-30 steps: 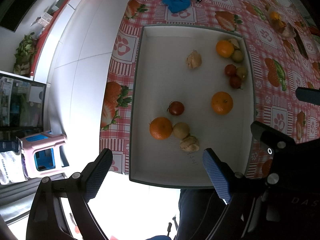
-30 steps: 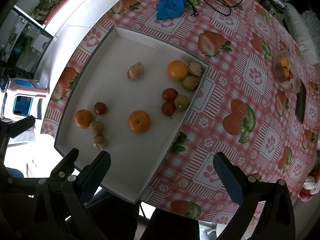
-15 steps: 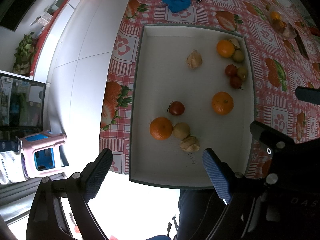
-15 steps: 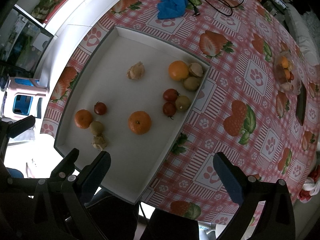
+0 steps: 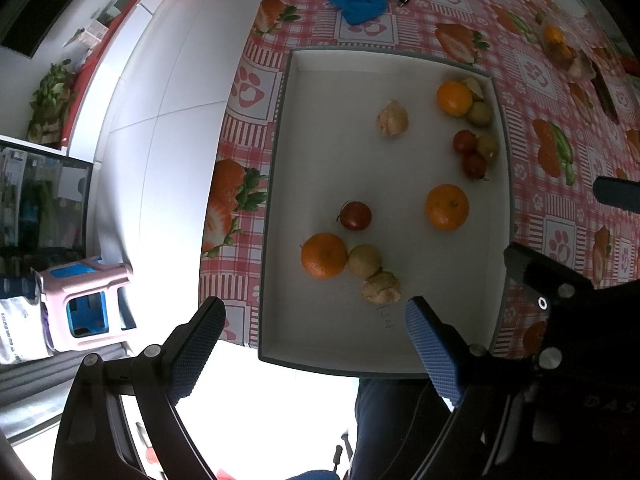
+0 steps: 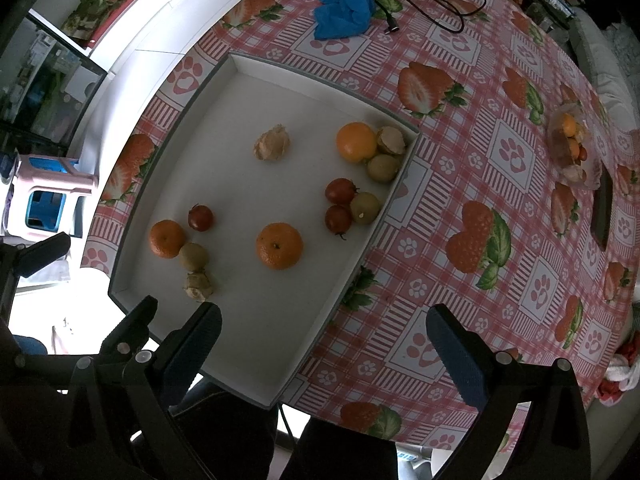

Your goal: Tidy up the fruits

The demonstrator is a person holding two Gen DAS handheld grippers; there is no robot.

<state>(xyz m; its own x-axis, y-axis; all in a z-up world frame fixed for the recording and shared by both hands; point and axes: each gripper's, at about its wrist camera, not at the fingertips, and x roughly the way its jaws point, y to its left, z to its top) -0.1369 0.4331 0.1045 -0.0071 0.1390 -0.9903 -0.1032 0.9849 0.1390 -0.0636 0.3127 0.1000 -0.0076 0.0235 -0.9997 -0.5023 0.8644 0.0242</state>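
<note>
hovering high over shallow white rectangular tray [image 5: 276, 184]: left gripper [image 5: 316, 344] and right gripper [image 6: 324, 344], both spread wide, empty. round orange citrus fruits [image 5: 324, 255], small red and green fruits lie scattered inside. risk: tightly touching fruits roll aside when pinched.

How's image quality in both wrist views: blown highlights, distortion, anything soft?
Left wrist: floor below the tray edge is blown out to white; strong fisheye bend on the tray walls; fruit such as the orange is sharp. Right wrist: exposure more even, tablecloth pattern crisp, only a small white patch at the lower left; rim curvature heavy, corners vignetted black. Both tools sit dark in the foreground.
</note>
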